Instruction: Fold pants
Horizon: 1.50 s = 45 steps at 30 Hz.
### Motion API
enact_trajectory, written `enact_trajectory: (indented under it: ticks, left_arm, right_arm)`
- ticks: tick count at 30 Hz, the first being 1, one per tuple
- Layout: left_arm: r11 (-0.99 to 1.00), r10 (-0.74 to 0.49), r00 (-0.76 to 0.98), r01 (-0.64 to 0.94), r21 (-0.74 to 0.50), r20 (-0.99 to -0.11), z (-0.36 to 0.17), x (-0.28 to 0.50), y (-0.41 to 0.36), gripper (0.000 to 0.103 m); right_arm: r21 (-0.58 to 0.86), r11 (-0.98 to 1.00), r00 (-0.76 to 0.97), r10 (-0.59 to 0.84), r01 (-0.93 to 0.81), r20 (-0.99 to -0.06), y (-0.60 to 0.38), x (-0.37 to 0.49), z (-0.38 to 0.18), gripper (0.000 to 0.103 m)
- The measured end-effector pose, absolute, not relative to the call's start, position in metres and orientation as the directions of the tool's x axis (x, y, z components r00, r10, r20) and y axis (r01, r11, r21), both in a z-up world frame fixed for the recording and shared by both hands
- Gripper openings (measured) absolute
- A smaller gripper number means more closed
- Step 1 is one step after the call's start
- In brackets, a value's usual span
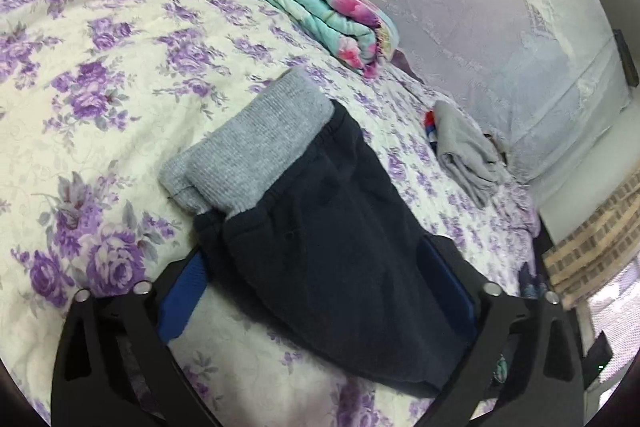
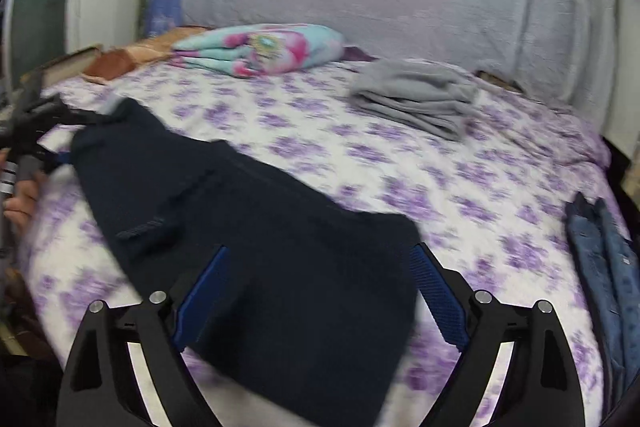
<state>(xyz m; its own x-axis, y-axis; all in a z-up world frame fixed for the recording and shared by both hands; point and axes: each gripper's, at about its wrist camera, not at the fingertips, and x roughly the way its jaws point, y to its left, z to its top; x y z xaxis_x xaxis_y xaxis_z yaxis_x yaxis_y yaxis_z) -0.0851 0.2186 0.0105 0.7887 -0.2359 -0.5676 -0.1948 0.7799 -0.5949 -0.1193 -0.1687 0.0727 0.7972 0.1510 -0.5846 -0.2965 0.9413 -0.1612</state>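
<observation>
Pants [image 2: 248, 227] lie flat on the floral bedspread [image 2: 440, 187], seemingly folded lengthwise only; crosswise folds remain. Right gripper [image 2: 320, 291] and left gripper [image 1: 316, 287] both stand spread wide, straddling the dark cloth without pinching it. Long axis runs between them, grey waistband [image 1: 248, 155] at the left gripper's end.

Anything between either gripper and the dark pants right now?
Nothing visible. The pants already lie between the open fingers of the left gripper, near the grey cuffs, and the right gripper straddles the other end. The folded grey garment, the floral blanket and the jeans lie apart.
</observation>
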Motion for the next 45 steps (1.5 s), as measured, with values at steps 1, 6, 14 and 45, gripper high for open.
enact_trajectory:
  ticks: [1, 6, 14, 45]
  left_arm:
    - [0.779, -0.222, 0.789, -0.211, -0.591, -0.573, 0.010, -0.085, 0.219, 0.082]
    - [0.769, -0.188, 0.791, -0.250, -0.588, -0.582, 0.007, -0.087, 0.224, 0.061]
    - [0.743, -0.233, 0.807, -0.213, -0.635, -0.543, 0.005, -0.092, 0.228, 0.035]
    - [0.713, -0.278, 0.812, -0.183, -0.677, -0.513, 0.000, -0.093, 0.235, 0.039]
  right_arm:
    - [-0.143, 0.950, 0.802, 0.148, -0.278, -0.579, -0.178, -0.119, 0.072, 0.092]
    - [-0.111, 0.951, 0.704, 0.133, -0.290, -0.697, -0.190, -0.101, 0.041, 0.094]
    - [0.115, 0.964, 0.729, 0.256, -0.239, -0.634, -0.232, -0.103, 0.048, 0.099]
    - [-0.112, 0.864, 0.630, 0.263, -0.491, -0.730, -0.097, -0.082, 0.041, 0.099]
